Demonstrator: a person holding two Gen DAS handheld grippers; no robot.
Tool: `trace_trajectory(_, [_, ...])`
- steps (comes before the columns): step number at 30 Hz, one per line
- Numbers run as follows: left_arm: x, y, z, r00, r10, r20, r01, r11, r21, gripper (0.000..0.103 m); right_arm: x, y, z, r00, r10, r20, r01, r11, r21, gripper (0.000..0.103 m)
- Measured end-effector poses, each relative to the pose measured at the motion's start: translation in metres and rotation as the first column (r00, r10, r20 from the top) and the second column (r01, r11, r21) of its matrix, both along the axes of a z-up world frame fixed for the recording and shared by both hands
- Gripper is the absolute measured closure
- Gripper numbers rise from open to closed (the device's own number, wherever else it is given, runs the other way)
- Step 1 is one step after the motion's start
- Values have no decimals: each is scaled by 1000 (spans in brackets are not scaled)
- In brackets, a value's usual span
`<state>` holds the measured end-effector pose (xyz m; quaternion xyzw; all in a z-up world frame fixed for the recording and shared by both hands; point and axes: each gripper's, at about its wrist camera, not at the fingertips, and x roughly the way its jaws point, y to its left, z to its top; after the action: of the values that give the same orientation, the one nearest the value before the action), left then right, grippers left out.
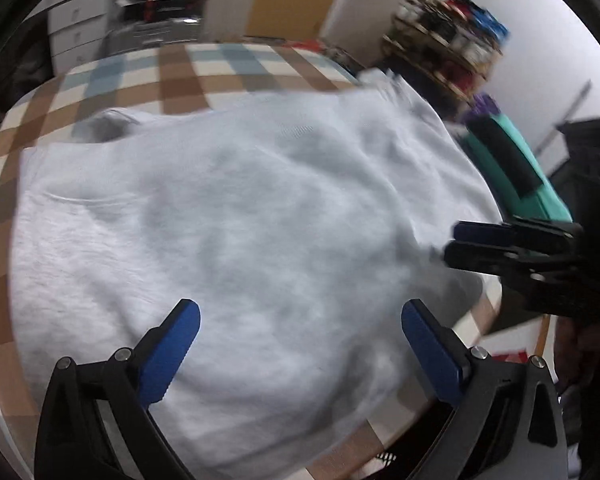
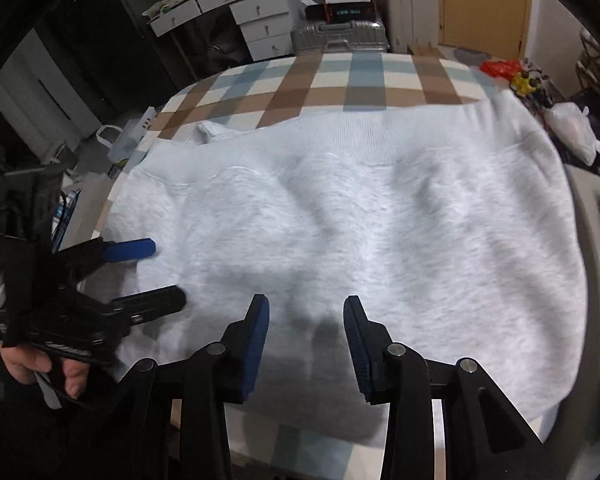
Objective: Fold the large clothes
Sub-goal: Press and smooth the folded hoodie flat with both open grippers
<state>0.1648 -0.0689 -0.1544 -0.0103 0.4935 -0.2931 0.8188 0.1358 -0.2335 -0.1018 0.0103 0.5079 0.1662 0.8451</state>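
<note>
A large light-grey sweatshirt (image 1: 228,232) lies spread flat on a table with a brown, blue and cream checked cloth (image 1: 180,76); it also shows in the right wrist view (image 2: 360,220), on the same cloth (image 2: 340,80). My left gripper (image 1: 300,320) hovers open over the garment's near edge and holds nothing. It also shows at the left of the right wrist view (image 2: 160,276), with its fingers apart. My right gripper (image 2: 306,312) is open and empty above the near edge. In the left wrist view it shows at the right (image 1: 452,244), its fingers close together there.
White drawers (image 2: 260,24) and a silver suitcase (image 2: 340,38) stand behind the table. A cluttered shelf (image 1: 448,40) and a teal object (image 1: 516,172) are to the right. A red bag (image 2: 500,68) and a white plastic bag (image 2: 572,128) lie past the far right corner.
</note>
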Motion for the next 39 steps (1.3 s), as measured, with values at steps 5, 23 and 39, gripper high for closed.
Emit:
trace_trajectory(5, [0,-28,-35,1000,-15,10,13,985,174,1,5,2,-62,995,-4,-96,1,1000,-23,64])
trace_trajectory(23, [-28,10,-51,995,99,-25,-88,951,296,2,-16,-73,-74,986,-135,-102,126,988,-95,65])
trace_trajectory(39, [-15,55,-53,987,163,1,-150,905,398,2,7,15,-58,998,13,-59,-22,989,-149,63])
